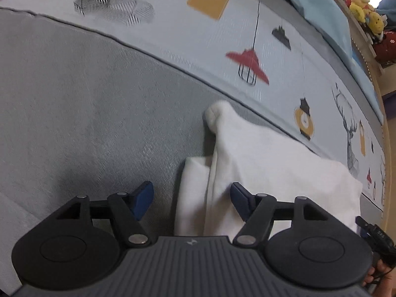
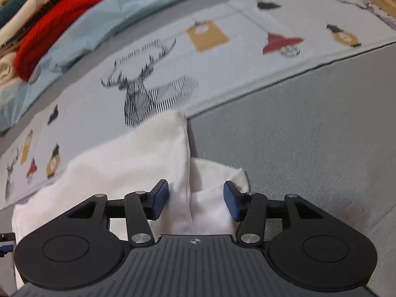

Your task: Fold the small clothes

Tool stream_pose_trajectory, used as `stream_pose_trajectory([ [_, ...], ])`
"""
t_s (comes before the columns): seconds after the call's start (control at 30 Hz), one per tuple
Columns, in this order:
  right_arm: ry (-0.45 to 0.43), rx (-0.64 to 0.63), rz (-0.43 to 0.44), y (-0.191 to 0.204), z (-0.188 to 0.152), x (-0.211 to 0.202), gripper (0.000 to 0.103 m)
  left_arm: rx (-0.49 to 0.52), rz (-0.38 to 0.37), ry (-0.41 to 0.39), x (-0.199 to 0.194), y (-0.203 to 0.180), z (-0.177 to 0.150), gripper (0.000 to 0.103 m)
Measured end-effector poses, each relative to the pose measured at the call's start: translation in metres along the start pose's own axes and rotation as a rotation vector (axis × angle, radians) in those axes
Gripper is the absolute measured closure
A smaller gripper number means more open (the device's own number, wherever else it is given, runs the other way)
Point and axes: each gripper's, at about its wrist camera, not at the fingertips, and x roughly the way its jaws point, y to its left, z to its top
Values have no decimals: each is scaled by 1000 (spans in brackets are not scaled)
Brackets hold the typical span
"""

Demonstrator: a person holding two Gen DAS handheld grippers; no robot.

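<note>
A small white garment (image 1: 272, 168) lies partly folded on a grey bed cover (image 1: 86, 111), its far edge reaching the patterned sheet. My left gripper (image 1: 191, 199) is open just above the garment's left edge, with a folded flap between its blue pads; nothing is held. In the right wrist view the same white garment (image 2: 138, 168) lies below my right gripper (image 2: 195, 201), which is open over its right edge and a small flap (image 2: 217, 173). Neither gripper grips the cloth.
A pale sheet printed with deer, lamps and lanterns (image 1: 222, 37) runs behind the garment. A light blue blanket (image 2: 99, 17) and a pile of red and other clothes (image 2: 49, 24) lie beyond. Plush toys (image 1: 366, 12) sit on a shelf at far right.
</note>
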Motion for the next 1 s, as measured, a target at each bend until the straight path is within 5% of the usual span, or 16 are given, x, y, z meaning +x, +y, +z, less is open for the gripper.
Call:
stream_pose_trajectory([
  [0.1,9,-41,-16,10,-2,4,45,49,8,-6,3,-10,0,31],
  [0.13,10,-58,-20,12,-2,5,46,81,14,-10,4,-15,-1,44],
  [0.17,11,-75,-13,15,-2,6,61,113,13,-15,4,-20,-1,59],
  [0.2,20,-79,21,16,-2,7,75,143,2,-12,5,-25,-1,87],
  [0.23,21,-71,41,17,-1,8,90,170,5,-21,4,-30,-1,89],
  [0.3,7,-81,37,20,0,7,96,205,21,-54,2,-35,-1,93],
  [0.53,-246,-61,38,23,10,-27,97,230,-46,-318,-37,-48,8,90],
  [0.63,-255,-19,-12,17,16,-30,94,207,-3,-352,-45,-47,8,87],
  [0.77,-175,41,-12,1,14,-33,81,162,-36,-249,-42,-34,7,81],
  [0.93,-11,13,42,-3,-6,-39,60,240,-8,-65,-31,-24,-16,66],
  [1.0,51,-24,27,-3,-19,-41,60,269,18,-8,-25,-21,-27,63],
])
